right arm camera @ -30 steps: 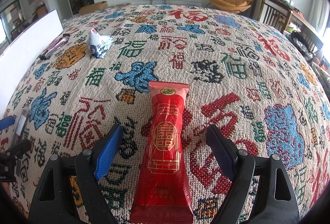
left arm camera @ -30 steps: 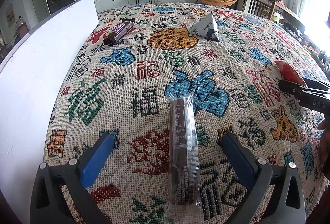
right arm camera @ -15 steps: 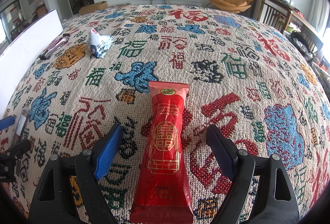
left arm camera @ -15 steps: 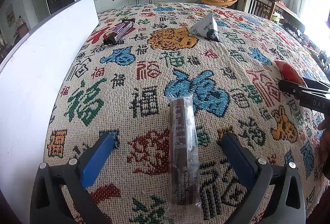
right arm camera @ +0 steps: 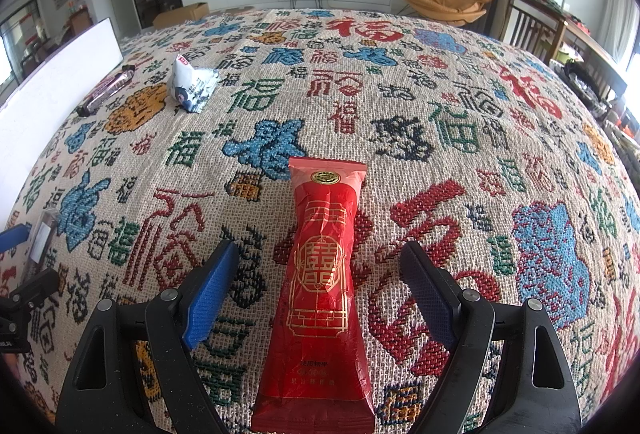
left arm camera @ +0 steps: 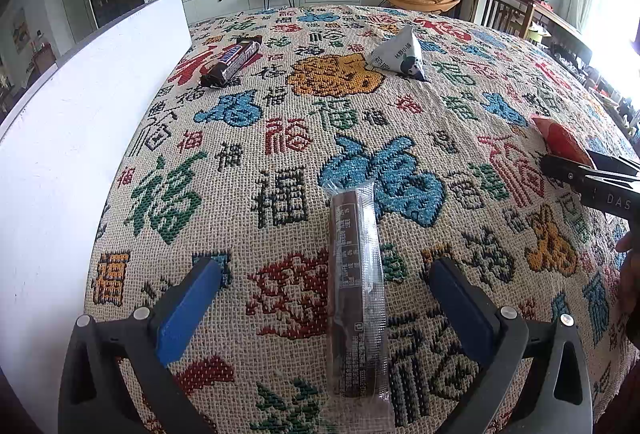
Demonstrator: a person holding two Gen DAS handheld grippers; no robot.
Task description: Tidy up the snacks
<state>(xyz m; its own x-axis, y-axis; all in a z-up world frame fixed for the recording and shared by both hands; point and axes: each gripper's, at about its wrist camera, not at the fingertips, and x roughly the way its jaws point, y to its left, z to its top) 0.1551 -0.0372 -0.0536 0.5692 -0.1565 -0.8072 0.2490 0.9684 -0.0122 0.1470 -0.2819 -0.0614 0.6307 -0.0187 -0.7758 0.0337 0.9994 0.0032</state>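
A long brown snack in a clear wrapper (left arm camera: 356,290) lies on the patterned tablecloth between the wide-open jaws of my left gripper (left arm camera: 326,280), untouched. A red foil snack packet (right arm camera: 322,282) lies between the wide-open jaws of my right gripper (right arm camera: 320,264), also untouched. A Snickers bar (left arm camera: 232,60) lies far left near the white board. A white triangular snack pack (left arm camera: 402,54) lies at the far centre. The red packet's tip (left arm camera: 560,138) and the right gripper's body show at the right edge of the left wrist view.
A white board (left arm camera: 80,106) stands along the table's left side. The patterned tablecloth (right arm camera: 440,106) covers the whole table. Wooden chairs (right arm camera: 532,22) stand at the far right, and an orange armchair and a TV cabinet stand behind.
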